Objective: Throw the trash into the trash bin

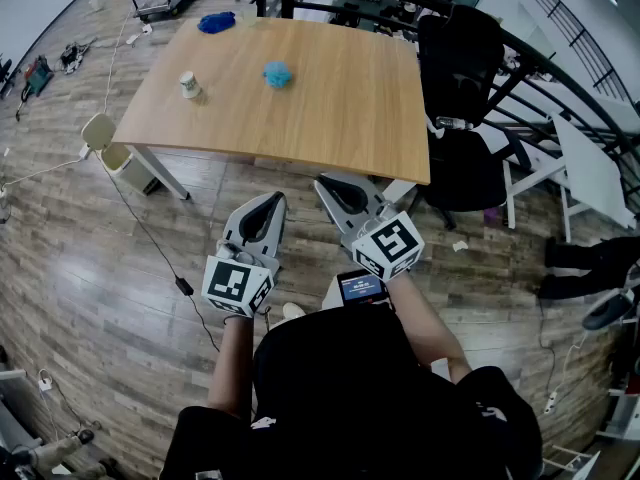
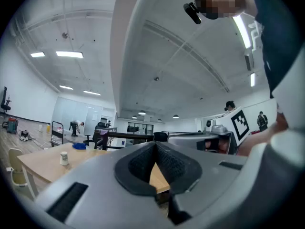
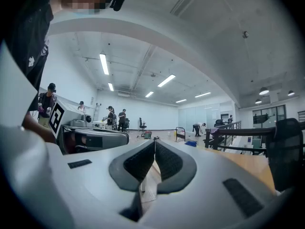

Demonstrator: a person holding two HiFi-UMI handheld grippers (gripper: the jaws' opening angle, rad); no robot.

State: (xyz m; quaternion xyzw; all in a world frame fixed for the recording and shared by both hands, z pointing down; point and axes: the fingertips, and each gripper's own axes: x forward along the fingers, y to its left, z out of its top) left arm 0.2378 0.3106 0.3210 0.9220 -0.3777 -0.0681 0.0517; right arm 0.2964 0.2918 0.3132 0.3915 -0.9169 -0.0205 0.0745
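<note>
On the wooden table [image 1: 330, 108] stand a small paper cup [image 1: 189, 85] at the left and a crumpled blue wad [image 1: 277, 73] near the middle. A beige trash bin [image 1: 108, 144] with its lid up sits on the floor by the table's left front leg. Both grippers are held over the floor, short of the table's front edge. My left gripper [image 1: 274, 199] is shut with nothing between its pads. Just to its right, my right gripper [image 1: 323, 180] is shut and empty too. The left gripper view shows the cup [image 2: 64, 158] beyond the closed pads [image 2: 143, 163].
A blue cloth [image 1: 216, 22] lies at the table's far left edge. A black office chair [image 1: 458, 68] stands at the right end of the table, with a railing [image 1: 560, 78] beyond it. Cables [image 1: 150, 248] trail over the wooden floor at the left. Several people stand in the distance.
</note>
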